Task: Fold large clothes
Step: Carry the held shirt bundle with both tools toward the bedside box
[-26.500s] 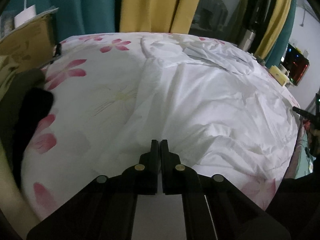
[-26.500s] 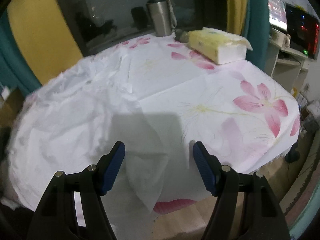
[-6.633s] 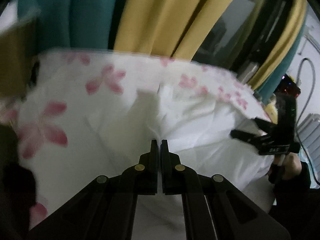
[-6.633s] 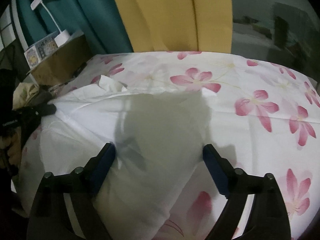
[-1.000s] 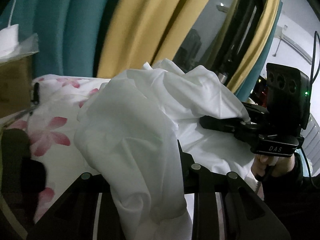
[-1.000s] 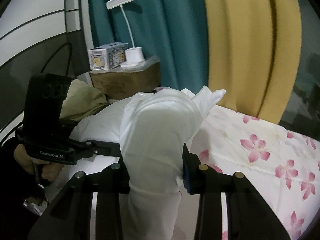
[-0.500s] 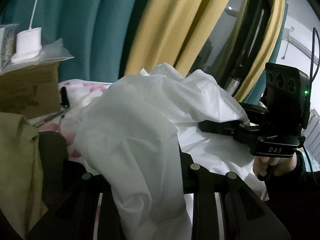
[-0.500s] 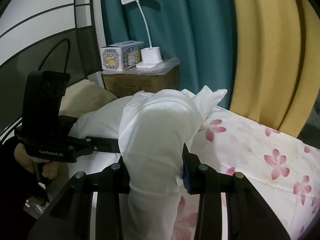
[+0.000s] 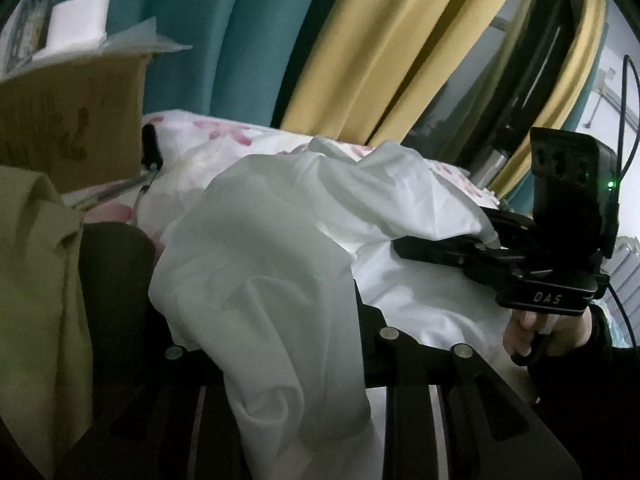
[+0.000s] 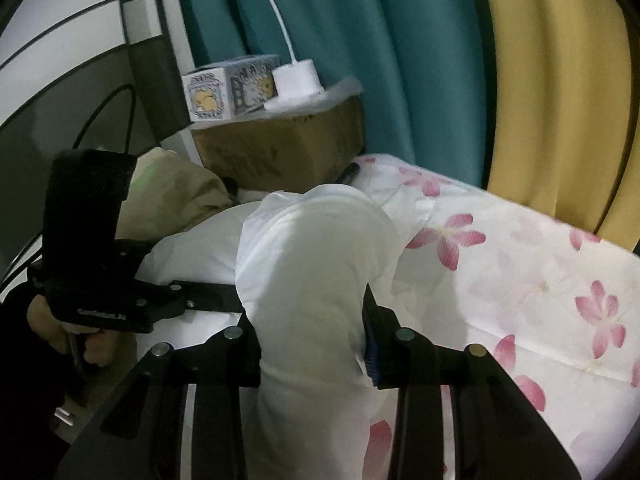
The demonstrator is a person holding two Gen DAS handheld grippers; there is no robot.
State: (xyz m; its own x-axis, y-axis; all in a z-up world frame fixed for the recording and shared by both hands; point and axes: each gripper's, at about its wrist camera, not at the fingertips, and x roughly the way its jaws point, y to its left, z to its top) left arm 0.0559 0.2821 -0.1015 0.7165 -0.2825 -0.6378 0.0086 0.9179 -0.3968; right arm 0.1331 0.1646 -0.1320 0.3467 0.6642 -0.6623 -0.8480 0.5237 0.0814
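Cloth fills both views: my left gripper [image 9: 264, 312] and my right gripper [image 10: 312, 332] each squeeze a thick bunch of the white garment [image 9: 280, 248], so it stays up off the flowered bed [image 10: 520, 264], toward 12 o'clock, ready to lay down flat.

Dim, fisheye-warped, slightly blurred at edges

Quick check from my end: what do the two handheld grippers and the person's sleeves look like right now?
Both grippers are matte black with silver screws on flat finger arms. The left gripper carries a boxy black camera block and white lettering too blurred to read. The right gripper is marked "DAS", has a green light, a black cable, and a blue pad on its finger. Both sleeves are dark.
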